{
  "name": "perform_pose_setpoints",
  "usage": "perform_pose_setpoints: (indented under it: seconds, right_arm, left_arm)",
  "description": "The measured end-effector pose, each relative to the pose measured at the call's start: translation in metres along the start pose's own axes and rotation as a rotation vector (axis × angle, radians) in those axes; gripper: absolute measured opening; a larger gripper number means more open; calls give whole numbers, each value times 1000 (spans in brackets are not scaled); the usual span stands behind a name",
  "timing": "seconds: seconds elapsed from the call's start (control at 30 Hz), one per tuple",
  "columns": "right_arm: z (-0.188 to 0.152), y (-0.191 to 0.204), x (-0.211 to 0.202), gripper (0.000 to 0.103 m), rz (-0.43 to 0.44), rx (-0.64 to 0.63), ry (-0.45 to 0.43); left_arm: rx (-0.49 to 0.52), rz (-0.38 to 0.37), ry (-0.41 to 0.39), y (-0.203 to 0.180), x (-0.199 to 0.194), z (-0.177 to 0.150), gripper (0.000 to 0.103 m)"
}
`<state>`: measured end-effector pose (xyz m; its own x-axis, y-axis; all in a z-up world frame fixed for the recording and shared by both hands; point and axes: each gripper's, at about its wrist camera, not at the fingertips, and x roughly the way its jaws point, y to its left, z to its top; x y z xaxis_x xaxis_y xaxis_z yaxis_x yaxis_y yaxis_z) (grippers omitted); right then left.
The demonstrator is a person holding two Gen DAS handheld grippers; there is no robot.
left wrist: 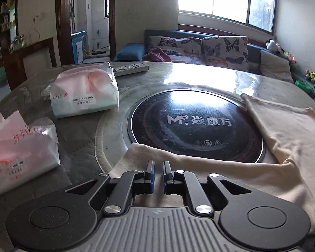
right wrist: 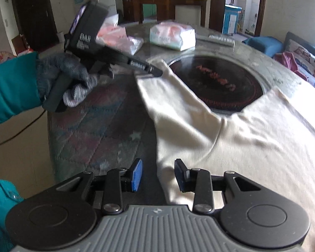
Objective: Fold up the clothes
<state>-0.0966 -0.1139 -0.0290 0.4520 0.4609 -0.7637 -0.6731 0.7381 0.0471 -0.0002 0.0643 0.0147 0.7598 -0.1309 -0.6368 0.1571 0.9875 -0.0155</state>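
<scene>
While the left gripper (right wrist: 151, 72) sits nearly closed at the sleeve (right wrist: 170, 96) cuff, grip unconfirmed, the right gripper (right wrist: 158, 174) stands open over the shirt (right wrist: 252, 147) edge. Recommend closing squarely on the hem, then lifting both ends level.

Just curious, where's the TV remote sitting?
In the left wrist view, the remote lies at the table's far edge, behind the farther tissue pack.

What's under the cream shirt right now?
The cream shirt lies on the glass tabletop; one sleeve and the body overlap the black induction cooktop's rim. The quilted cloth shows beside it. Whatever lies beneath the body is covered.
</scene>
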Motion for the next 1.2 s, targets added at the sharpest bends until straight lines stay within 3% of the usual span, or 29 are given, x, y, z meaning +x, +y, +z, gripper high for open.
perform_pose_setpoints:
  seconds: [0.43,0.7,0.97,1.1,1.2]
  right_arm:
    - [-1,7,6,32,57,-28,22]
    - [-3,9,5,32,78,-4,14]
    - [-6,4,-30,32,17,-2,-79]
    - [-20,-12,-56,32,-59,74,-114]
    - [-37,-26,-75,32,-136,149,-127]
  left_arm:
    - [101,73,-3,0,27,18,9]
    - [90,77,6,-1,25,19,10]
    - [79,61,3,-16,6,19,13]
    - [84,26,-22,-32,-10,21,27]
    - [112,-20,-44,-51,-23,21,28]
